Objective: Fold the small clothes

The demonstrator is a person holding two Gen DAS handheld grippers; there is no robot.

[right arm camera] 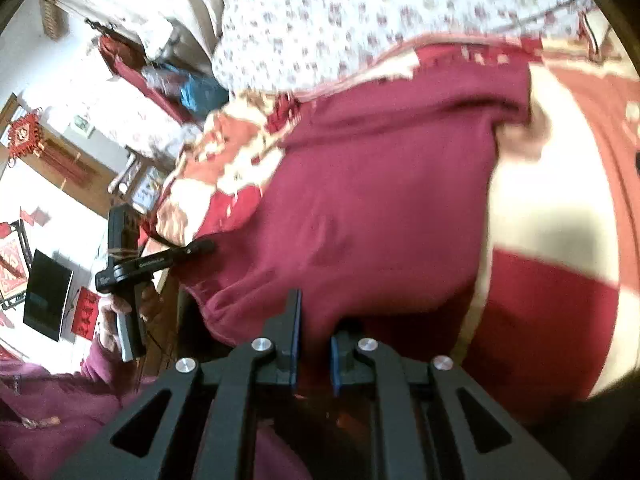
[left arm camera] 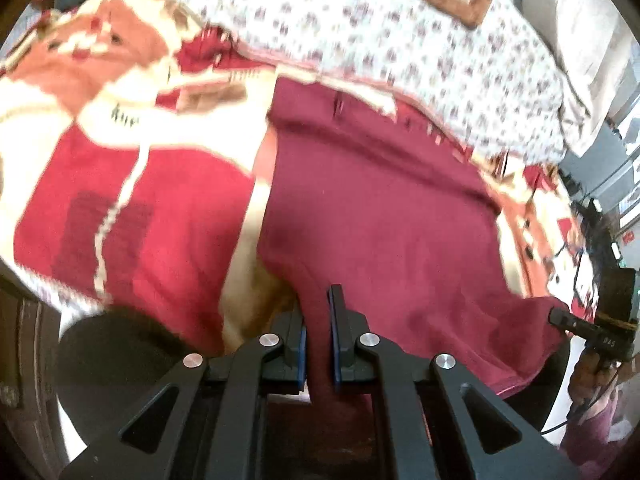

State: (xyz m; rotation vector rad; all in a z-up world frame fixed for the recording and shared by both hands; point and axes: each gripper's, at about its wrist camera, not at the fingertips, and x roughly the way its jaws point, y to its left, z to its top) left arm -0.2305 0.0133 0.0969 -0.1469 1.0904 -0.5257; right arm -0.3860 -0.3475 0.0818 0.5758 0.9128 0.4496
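Holding the Hem at Both Ends, Ready to Fold

Pinching the near edge of a maroon knitted garment (left arm camera: 384, 200), the left gripper (left arm camera: 318, 344) has a fold of the cloth pressed between its blue-padded fingers (left arm camera: 334, 344) at the bottom centre of its view. The right gripper (right arm camera: 314, 344) pinches the same edge likewise, low in its own frame. Each gripper shows in the other's picture: the right at the lower right edge of the left view, the left at centre-left of the right view. Holding both ends probably keeps the hem taut so it can be carried over as one straight line.

The garment lies spread on a red, cream and orange patterned blanket (left arm camera: 120, 184) covering a bed. Its far edge stops just beside a white floral-print quilt (left arm camera: 380, 28) across the upper frame. Open blanket shows left of the garment, with less room beyond its far edge.
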